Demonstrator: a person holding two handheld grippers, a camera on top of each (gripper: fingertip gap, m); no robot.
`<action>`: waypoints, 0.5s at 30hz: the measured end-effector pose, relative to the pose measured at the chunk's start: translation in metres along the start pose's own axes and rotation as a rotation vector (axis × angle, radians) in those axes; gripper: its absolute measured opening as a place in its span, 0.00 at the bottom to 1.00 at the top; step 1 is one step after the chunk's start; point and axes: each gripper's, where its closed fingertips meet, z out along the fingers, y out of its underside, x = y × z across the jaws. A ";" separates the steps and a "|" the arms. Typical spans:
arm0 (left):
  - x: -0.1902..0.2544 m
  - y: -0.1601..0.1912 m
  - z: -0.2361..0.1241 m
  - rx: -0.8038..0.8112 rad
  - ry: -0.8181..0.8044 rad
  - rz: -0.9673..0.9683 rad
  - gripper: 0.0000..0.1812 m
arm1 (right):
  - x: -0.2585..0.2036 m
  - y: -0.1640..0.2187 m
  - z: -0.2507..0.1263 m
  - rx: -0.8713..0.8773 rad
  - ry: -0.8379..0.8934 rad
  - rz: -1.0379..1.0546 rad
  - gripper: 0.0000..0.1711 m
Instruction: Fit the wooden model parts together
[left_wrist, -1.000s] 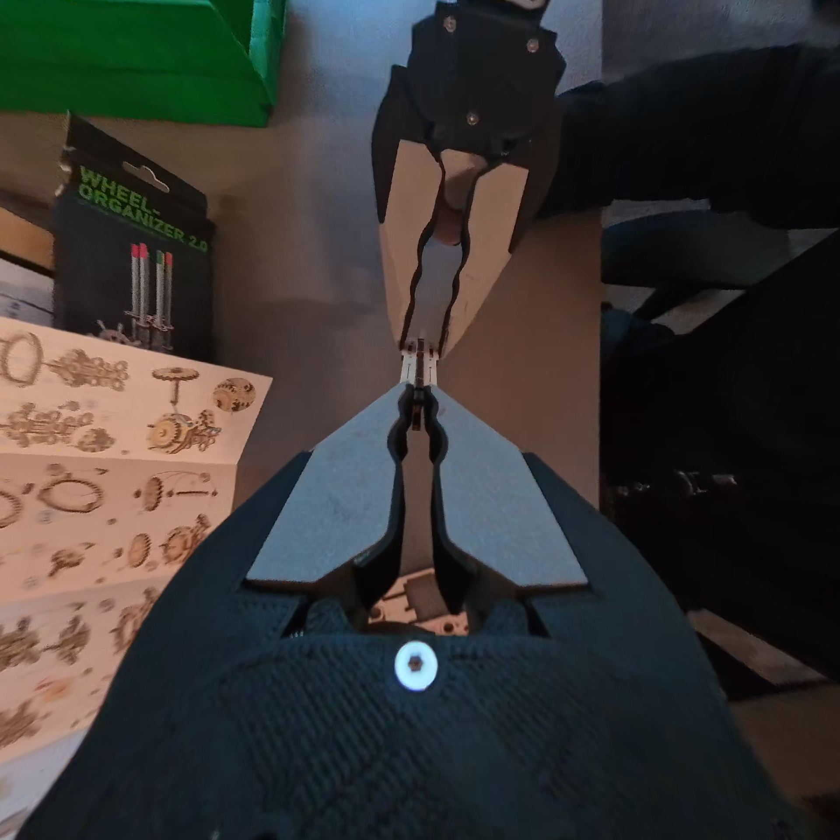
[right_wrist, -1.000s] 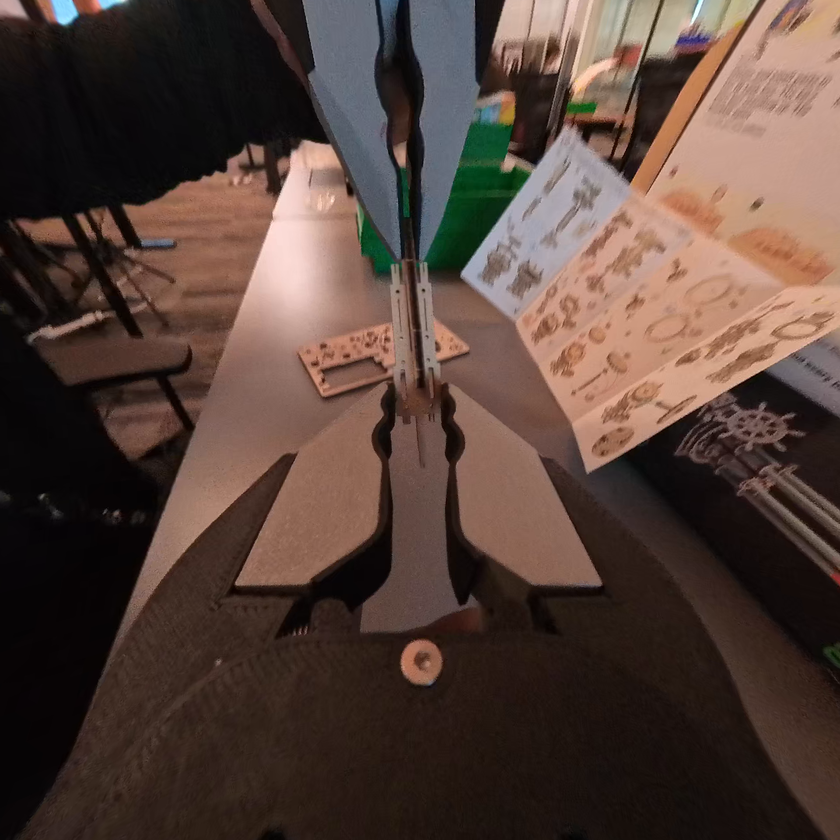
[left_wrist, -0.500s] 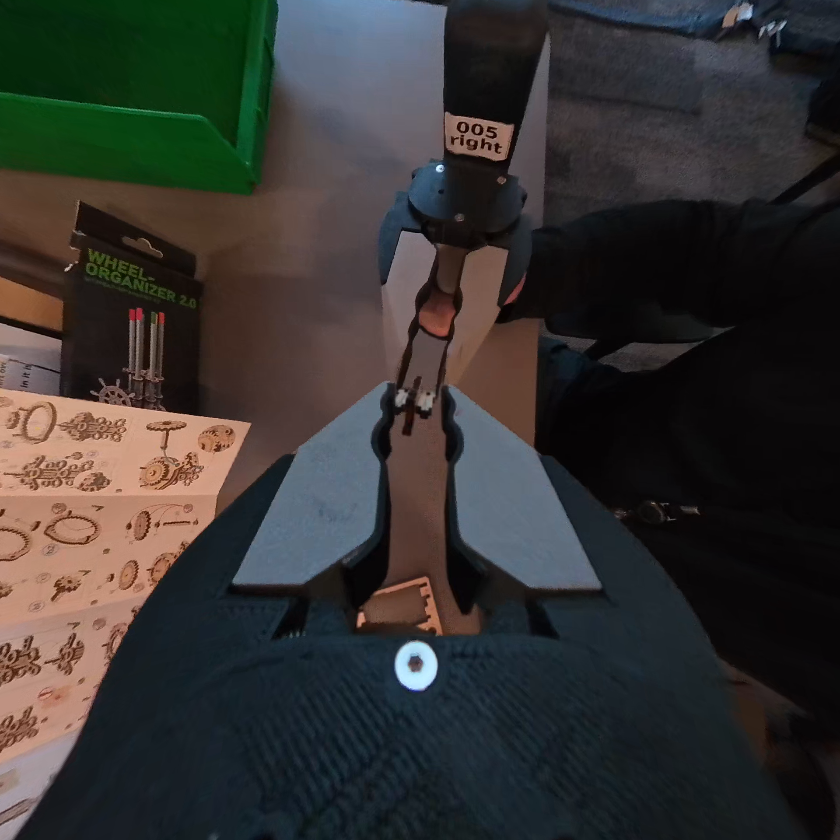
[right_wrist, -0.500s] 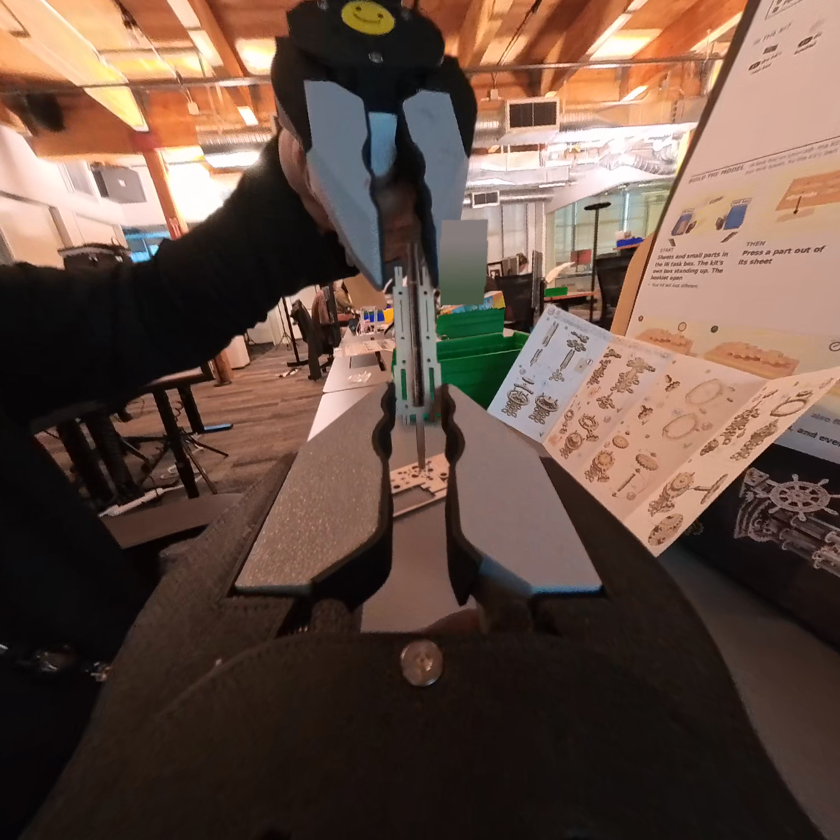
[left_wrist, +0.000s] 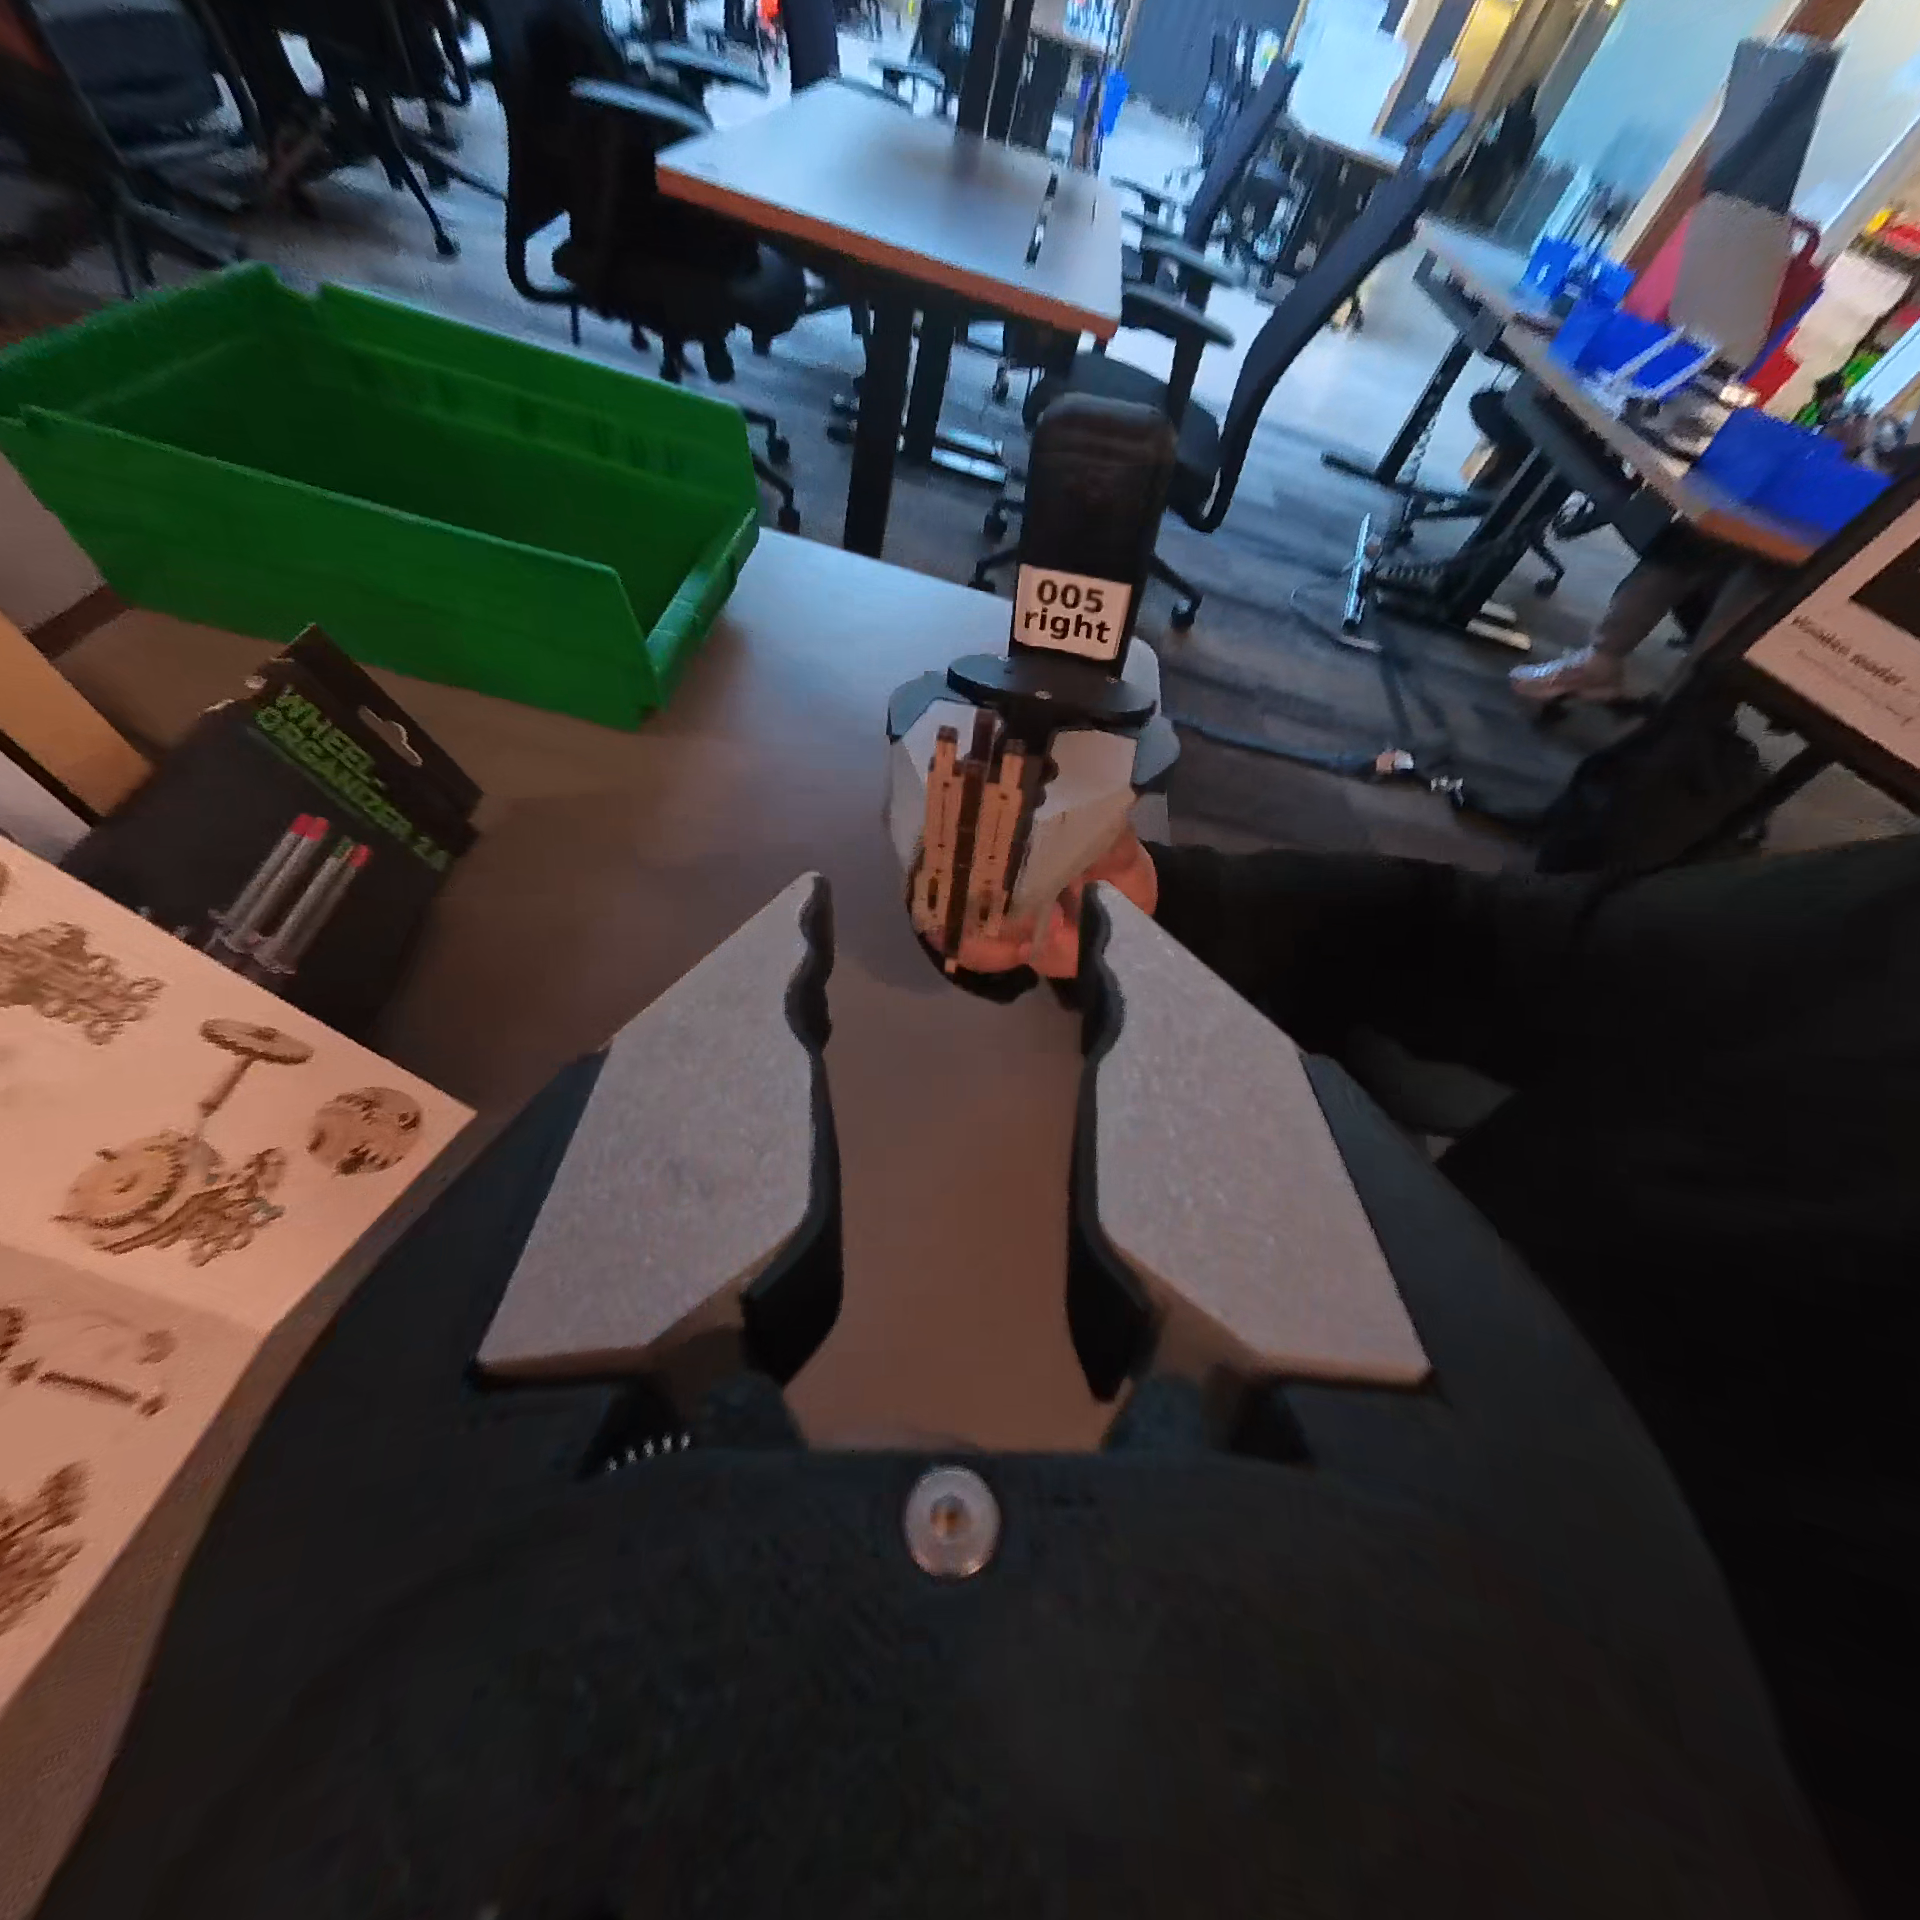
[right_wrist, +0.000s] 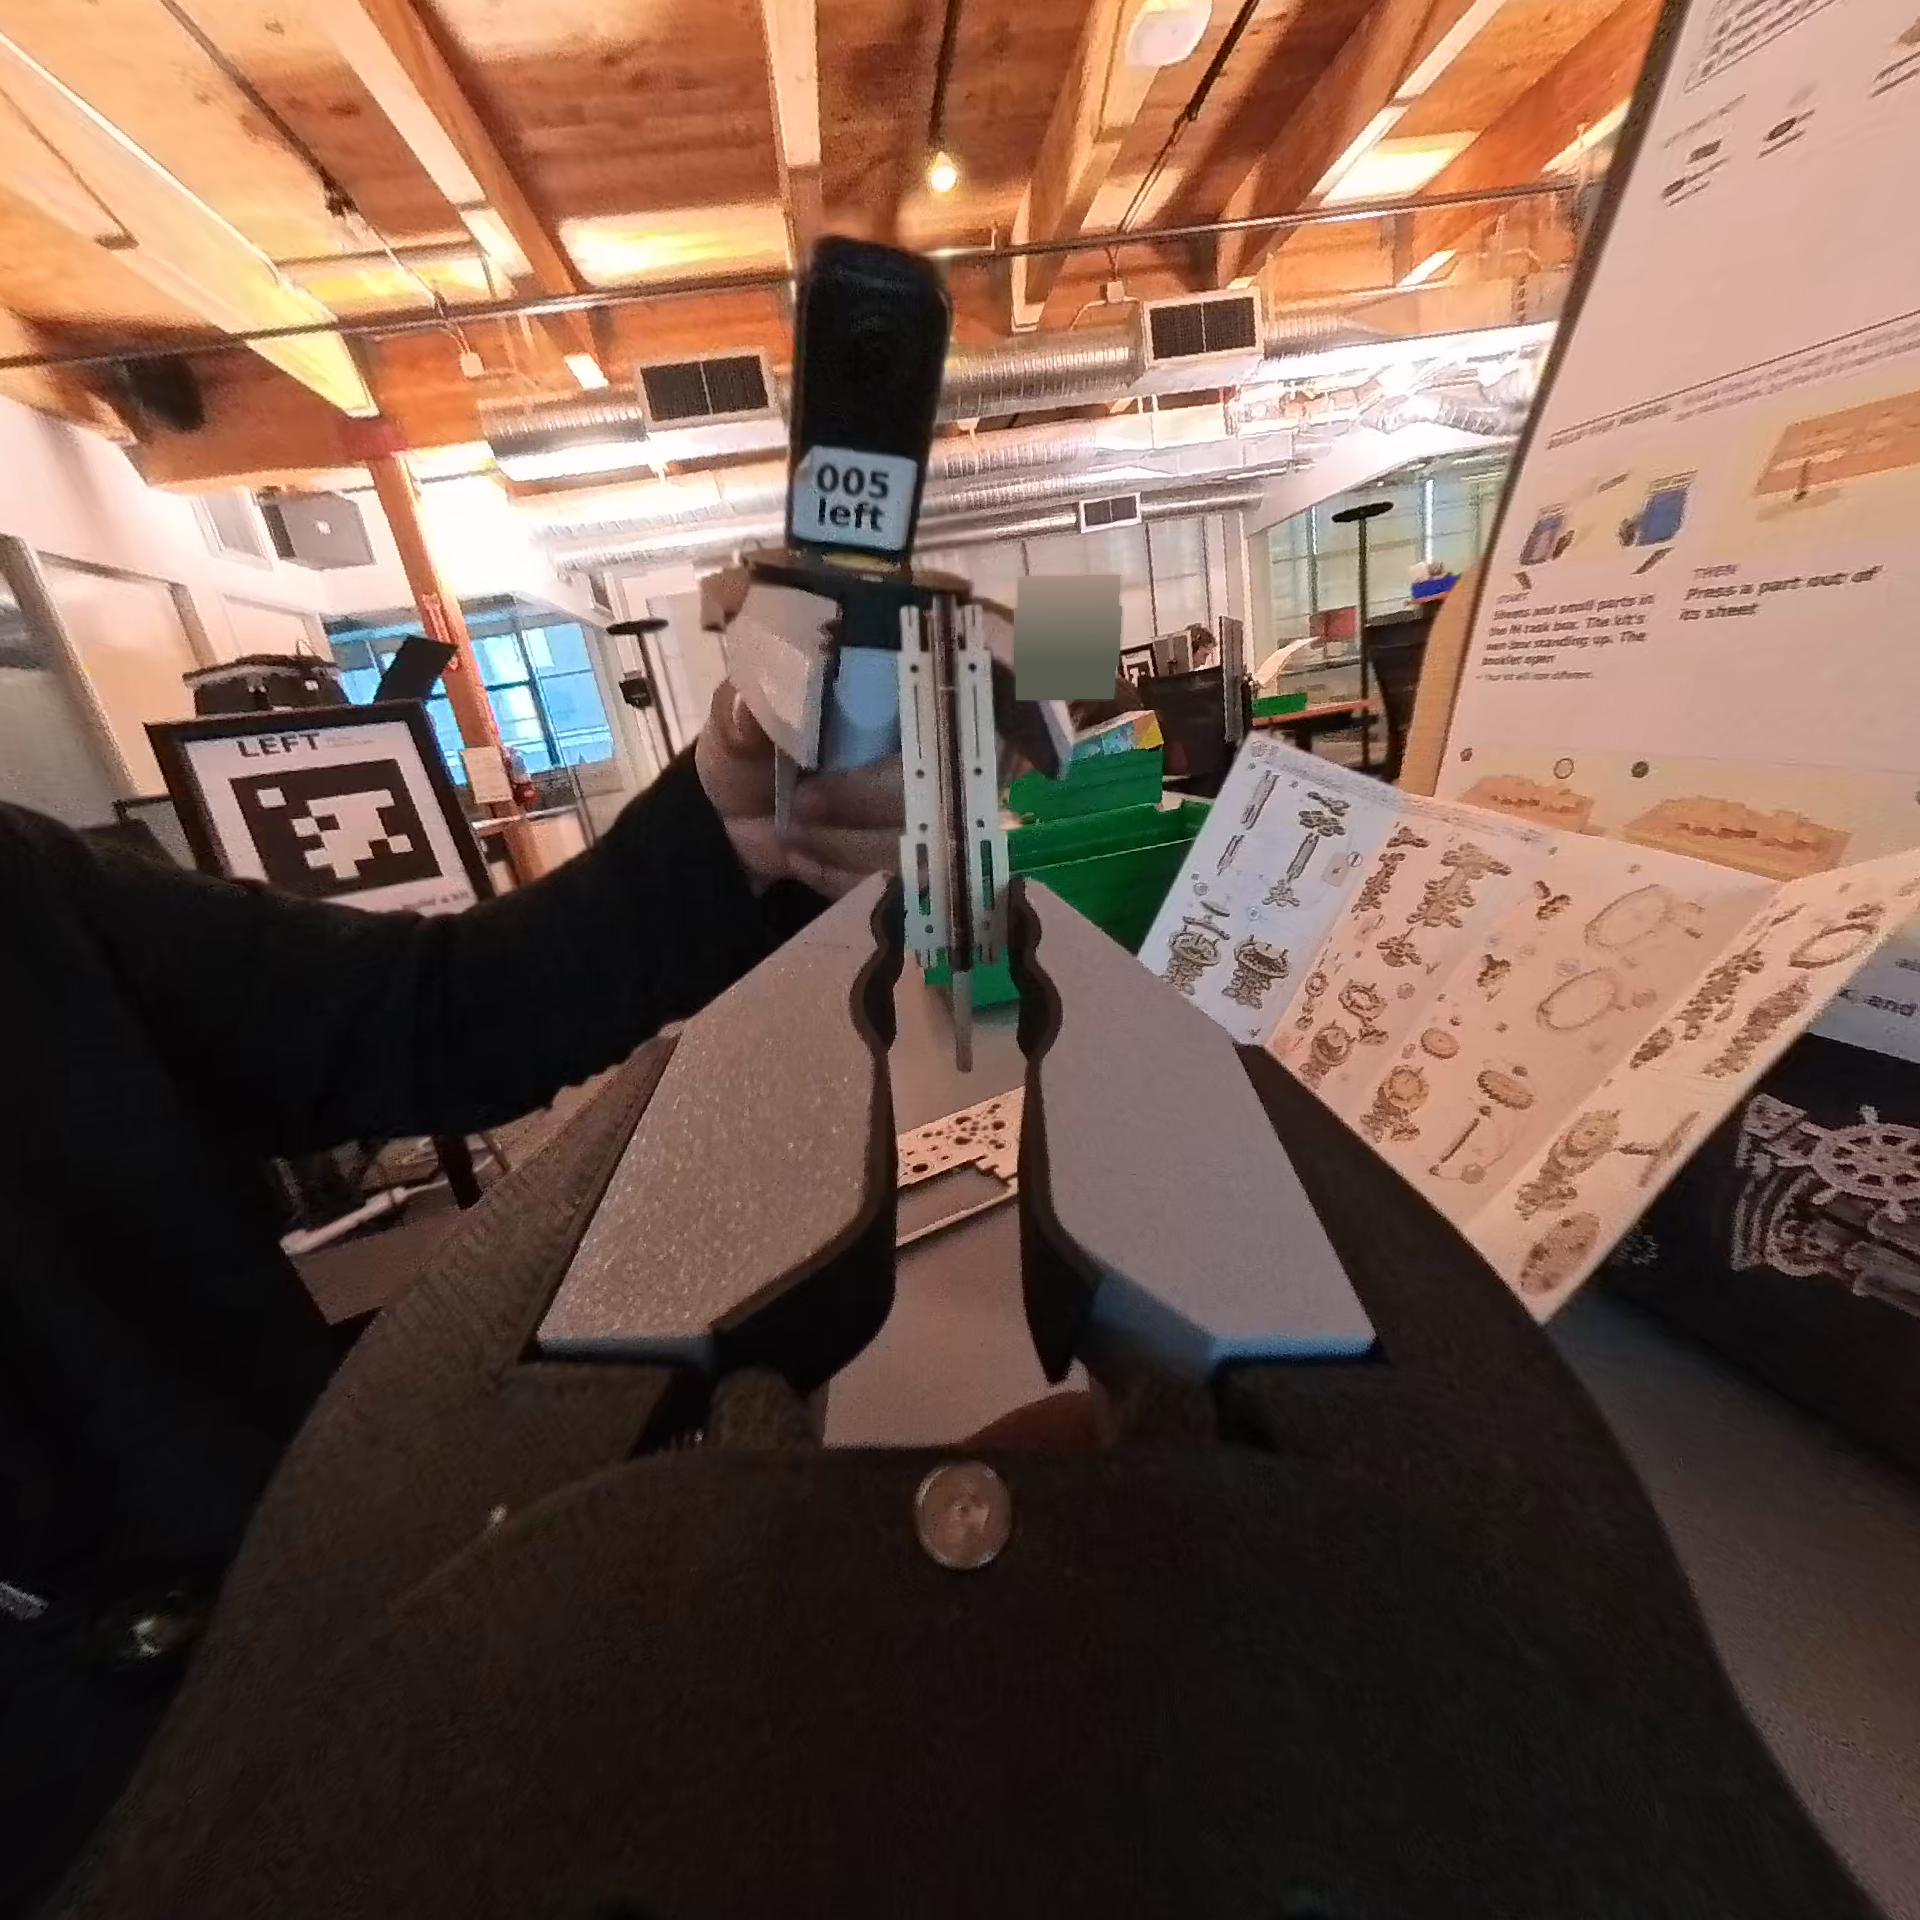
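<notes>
A slim wooden assembly of pale slotted strips stands upright between the tips of my right gripper, which is shut on its lower end. A thin rod sticks out below it. In the left wrist view the same assembly shows in the right gripper, just beyond my left fingertips. My left gripper is open and empty, apart from the assembly. It also shows in the right wrist view, behind and left of the assembly.
A punched wooden sheet lies on the grey table. A folded instruction sheet and a black kit box stand left, a green bin behind. A tall instruction board stands at the right. Both grippers' tips are close together, under 4 cm apart.
My left gripper has opened, let go of the wooden assembly and drawn back from it. My right gripper keeps hold of the assembly. Both views have tilted upward.
</notes>
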 end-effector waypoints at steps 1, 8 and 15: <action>0.001 0.002 0.003 0.032 0.005 0.001 0.24 | -0.002 0.003 0.004 -0.010 -0.002 -0.004 0.09; 0.005 0.008 0.000 0.133 0.051 0.064 0.09 | -0.008 0.017 0.018 -0.064 0.004 -0.025 0.10; -0.004 0.024 -0.008 0.129 0.066 0.048 0.09 | -0.006 0.032 0.019 -0.146 -0.015 0.003 0.11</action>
